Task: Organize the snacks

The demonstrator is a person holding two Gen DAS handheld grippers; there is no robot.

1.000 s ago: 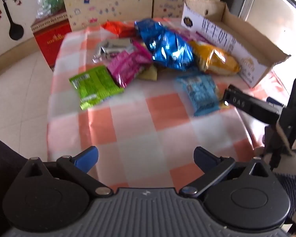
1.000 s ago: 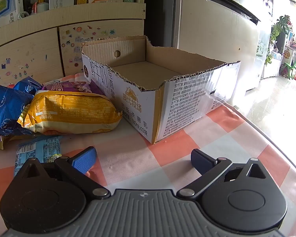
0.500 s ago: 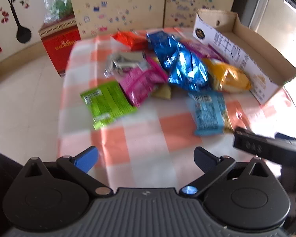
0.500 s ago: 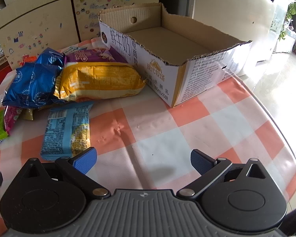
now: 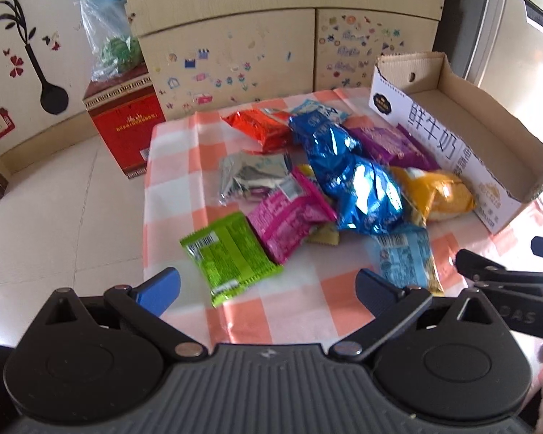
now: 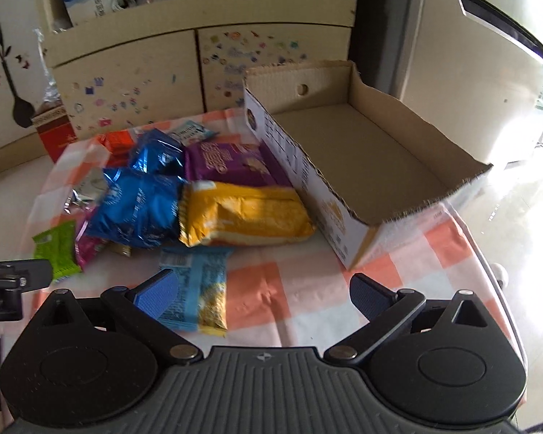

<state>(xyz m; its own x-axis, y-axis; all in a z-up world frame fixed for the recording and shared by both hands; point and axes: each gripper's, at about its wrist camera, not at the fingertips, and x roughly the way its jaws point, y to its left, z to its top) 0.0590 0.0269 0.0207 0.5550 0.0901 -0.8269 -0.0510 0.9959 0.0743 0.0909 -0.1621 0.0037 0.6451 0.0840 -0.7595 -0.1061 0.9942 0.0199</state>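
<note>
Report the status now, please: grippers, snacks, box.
Left gripper open, empty. Right gripper open, empty, above light blue packet. Snacks on the table, none in the cardboard box. Nothing blocks the way.

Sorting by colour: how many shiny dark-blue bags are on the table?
2. The near blue bag lies mid-pile beside the yellow bag; the far blue bag sits behind it, beside the purple pack. Others may be buried.
</note>
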